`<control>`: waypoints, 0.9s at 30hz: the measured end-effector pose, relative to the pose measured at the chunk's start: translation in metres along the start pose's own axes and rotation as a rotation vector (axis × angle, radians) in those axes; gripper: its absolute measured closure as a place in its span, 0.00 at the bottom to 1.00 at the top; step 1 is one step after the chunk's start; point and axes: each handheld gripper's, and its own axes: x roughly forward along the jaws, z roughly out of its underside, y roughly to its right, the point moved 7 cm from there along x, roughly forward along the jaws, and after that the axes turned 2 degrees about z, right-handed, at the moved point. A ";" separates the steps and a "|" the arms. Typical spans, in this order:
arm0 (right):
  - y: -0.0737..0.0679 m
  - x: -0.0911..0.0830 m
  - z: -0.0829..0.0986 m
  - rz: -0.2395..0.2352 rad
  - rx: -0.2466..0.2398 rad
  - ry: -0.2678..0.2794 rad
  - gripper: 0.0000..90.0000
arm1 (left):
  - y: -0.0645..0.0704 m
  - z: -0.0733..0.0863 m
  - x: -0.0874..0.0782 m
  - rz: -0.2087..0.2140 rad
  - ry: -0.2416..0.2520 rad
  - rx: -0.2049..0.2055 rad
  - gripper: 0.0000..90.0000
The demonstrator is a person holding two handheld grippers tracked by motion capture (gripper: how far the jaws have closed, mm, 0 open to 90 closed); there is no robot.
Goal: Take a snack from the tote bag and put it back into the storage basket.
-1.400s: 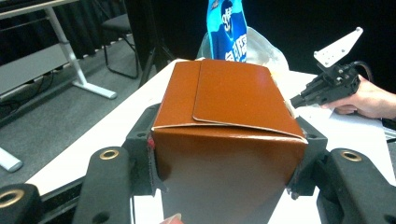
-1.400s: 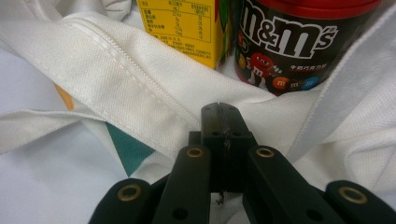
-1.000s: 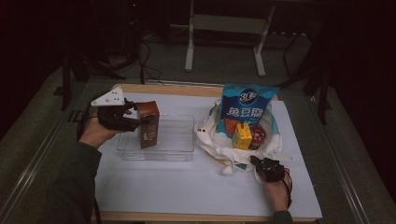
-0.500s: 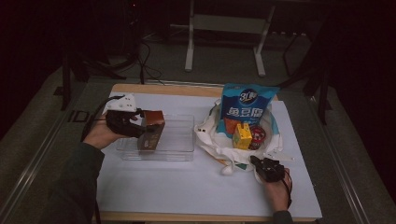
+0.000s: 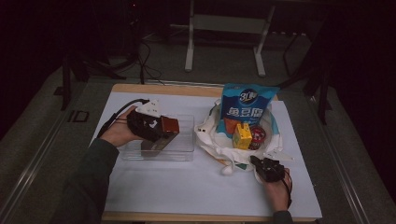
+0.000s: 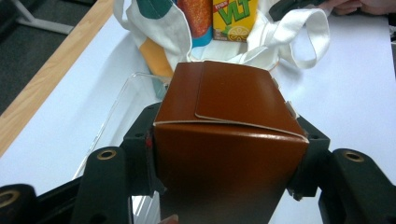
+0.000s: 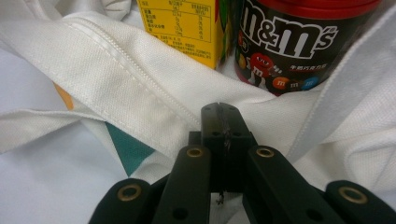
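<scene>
1. The left tongs are clamped on one brown cardboard carton with a folded flap top, one jaw pressed to each side of it.
2. In the high view the left tongs hold that carton tilted over one clear rectangular plastic tray, which sits left of the tabletop's middle; whether the carton touches the tray floor I cannot tell.
3. The right tongs are fully closed, jaw tips pressed together, with the fabric of one white cloth tote bag lying at the tips; whether cloth is pinched between them I cannot tell.
4. In the high view the right tongs sit at the bag's near edge, toward the front right of the tabletop.
5. The bag lies open right of the tray, with four things in it: one tall blue snack packet, one orange packet, one yellow drink carton and one dark round M&M's tub with a red lid.
6. A white sheet covers the tabletop, with its wooden edge showing at the far side.
</scene>
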 end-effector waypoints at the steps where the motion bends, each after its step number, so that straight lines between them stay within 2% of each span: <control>1: 0.000 0.000 0.000 0.000 -0.001 0.000 1.00 | 0.000 -0.001 0.003 0.001 0.001 -0.003 0.46; 5: 0.000 0.000 0.000 -0.001 0.002 -0.001 1.00 | 0.000 -0.006 0.013 0.022 -0.022 -0.003 0.45; 10: 0.000 0.000 0.000 -0.002 0.003 -0.001 1.00 | 0.003 -0.012 0.026 0.050 -0.061 0.020 0.45; 17: 0.000 0.000 0.000 -0.001 0.002 -0.001 1.00 | 0.006 -0.015 0.040 0.082 -0.077 0.021 0.44; 27: 0.000 0.000 0.000 -0.003 0.002 -0.001 1.00 | 0.007 -0.011 0.050 0.113 -0.094 -0.008 0.43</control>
